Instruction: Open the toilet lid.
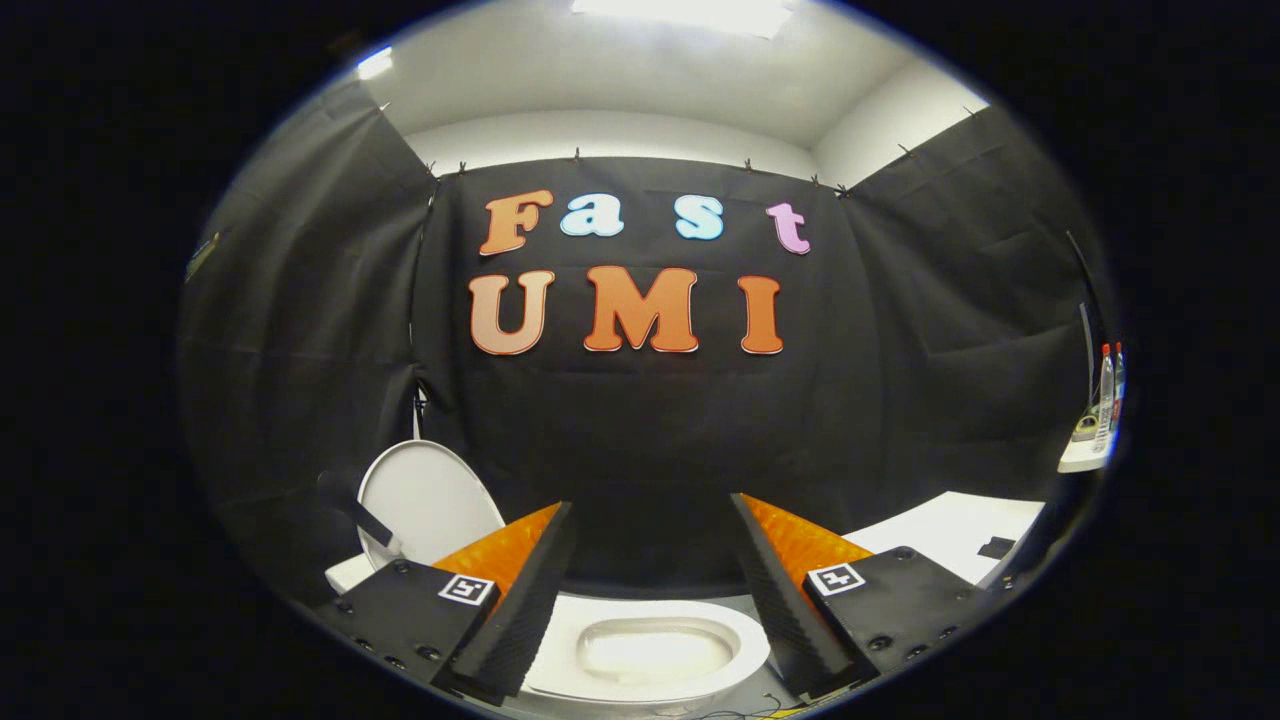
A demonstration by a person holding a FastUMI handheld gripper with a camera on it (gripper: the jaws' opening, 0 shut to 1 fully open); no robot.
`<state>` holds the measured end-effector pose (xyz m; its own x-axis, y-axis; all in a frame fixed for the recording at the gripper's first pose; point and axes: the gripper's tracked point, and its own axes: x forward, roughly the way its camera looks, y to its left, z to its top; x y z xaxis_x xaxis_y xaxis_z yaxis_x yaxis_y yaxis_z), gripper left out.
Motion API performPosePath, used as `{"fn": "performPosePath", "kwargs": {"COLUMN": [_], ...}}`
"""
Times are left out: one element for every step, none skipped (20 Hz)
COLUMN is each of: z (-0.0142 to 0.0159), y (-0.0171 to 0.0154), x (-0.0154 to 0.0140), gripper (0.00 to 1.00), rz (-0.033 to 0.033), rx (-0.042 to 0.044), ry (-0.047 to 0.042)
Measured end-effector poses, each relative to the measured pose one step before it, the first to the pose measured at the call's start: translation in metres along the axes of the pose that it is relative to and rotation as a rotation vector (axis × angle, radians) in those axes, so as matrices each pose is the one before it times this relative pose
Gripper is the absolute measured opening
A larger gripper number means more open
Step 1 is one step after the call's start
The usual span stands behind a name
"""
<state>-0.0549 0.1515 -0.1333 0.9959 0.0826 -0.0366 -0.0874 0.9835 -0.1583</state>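
Gripper (650, 590) fingers spread wide, holding nothing; between and below them sits the toilet bowl (650, 650). Toilet lid (425, 500) stands raised, upright, beyond the left finger, at the bowl's rear edge.

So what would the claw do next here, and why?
Probably just draw back and stop. The lid already stands upright against the black cloth, and the bowl lies open between the fingers. The claw is open and holds nothing, so nothing looks left to lift.
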Motion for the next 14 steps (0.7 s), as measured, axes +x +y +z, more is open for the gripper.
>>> {"fn": "performPosePath", "kwargs": {"z": [-0.00187,-0.00140,-0.00052,-0.00049,-0.00087,-0.00024,-0.00029,-0.00091,0.00004,0.00042,0.00138,-0.00023,-0.00057,-0.00077], "y": [0.00285,0.00170,0.00103,0.00011,0.00076,0.00194,-0.00014,-0.00014,-0.00046,0.00050,0.00115,-0.00008,-0.00087,-0.00021], "x": [0.00011,0.00047,0.00063,-0.00015,0.00067,-0.00043,-0.00041,-0.00023,0.00114,-0.00048,-0.00045,0.00008,-0.00052,-0.00019], "gripper": [0.98,0.98,0.98,0.98,0.98,0.98,0.98,0.98,0.98,0.98,0.98,0.98,0.98,0.98], "rz": [0.00697,0.00458,0.00200,-0.00036,0.00395,0.00461,0.00054,-0.00101,-0.00020,0.00085,0.00014,-0.00083,0.00035,0.00117], "rx": [-0.00015,0.00043,-0.00215,-0.00288,-0.00318,-0.00288,-0.00151,-0.00047,0.00012,-0.00008,-0.00086,0.00011,0.00129,0.00218], "ry": [0.00472,0.00446,0.00297,0.00294,0.00320,0.00288,0.00323,0.00199,0.00062,-0.00149,-0.00129,-0.00022,0.00145,0.00284]}}
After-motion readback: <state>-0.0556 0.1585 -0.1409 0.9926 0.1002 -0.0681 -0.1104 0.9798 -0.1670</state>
